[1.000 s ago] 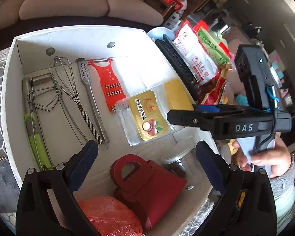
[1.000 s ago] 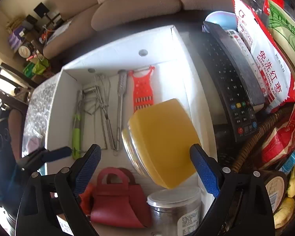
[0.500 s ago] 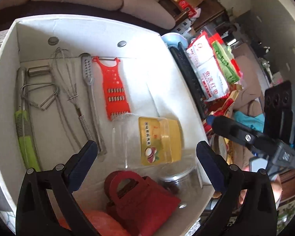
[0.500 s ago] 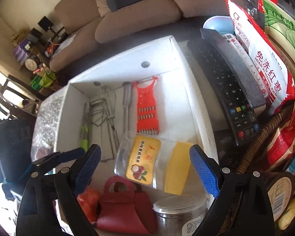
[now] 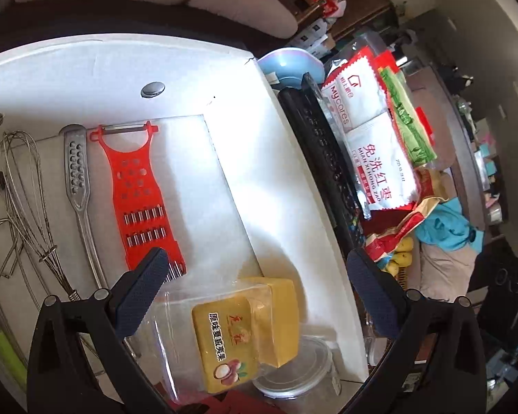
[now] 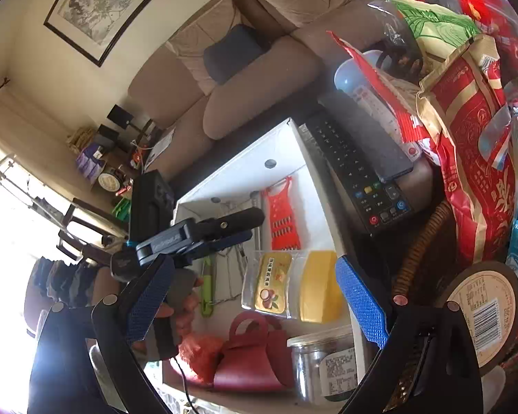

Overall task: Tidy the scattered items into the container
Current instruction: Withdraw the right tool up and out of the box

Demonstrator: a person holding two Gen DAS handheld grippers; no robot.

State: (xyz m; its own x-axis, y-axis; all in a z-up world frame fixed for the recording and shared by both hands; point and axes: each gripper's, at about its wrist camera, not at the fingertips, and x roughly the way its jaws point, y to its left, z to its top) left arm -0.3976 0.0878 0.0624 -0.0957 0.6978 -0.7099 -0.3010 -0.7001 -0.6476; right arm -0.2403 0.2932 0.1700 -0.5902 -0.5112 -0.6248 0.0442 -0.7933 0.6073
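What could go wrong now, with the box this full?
The clear plastic jar with the yellow lid lies on its side, partly over the round lidded tub, so it may roll. The white box is crowded; another item may land on the red plastic grater.

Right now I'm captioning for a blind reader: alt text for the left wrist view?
A yellow-lidded clear jar lies on its side in a white box, below the open left tool. A red grater and whisk lie alongside.
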